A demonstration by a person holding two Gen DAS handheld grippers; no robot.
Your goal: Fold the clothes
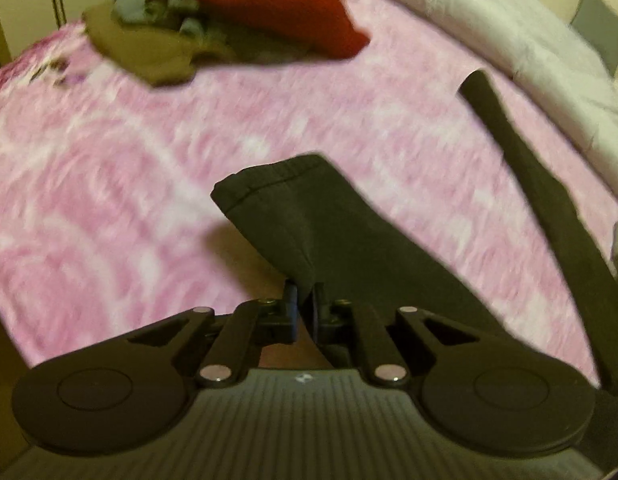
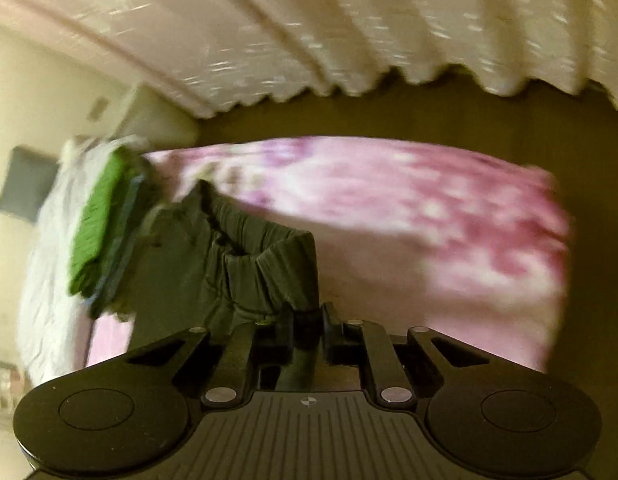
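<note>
Trousers of dark olive cloth (image 1: 309, 216) are hanging above the pink patterned bedspread (image 1: 129, 184) while I'm pinching a leg with the left gripper (image 1: 304, 304) and the waistband with the right gripper (image 2: 307, 320).

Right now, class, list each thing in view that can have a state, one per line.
Left hand-held gripper: shut on the dark trousers.
Right hand-held gripper: shut on the dark trousers.
Dark trousers: unfolded, lifted off the pink blanket.
Red garment: crumpled on a heap.
Green garment: folded, stacked.
</note>
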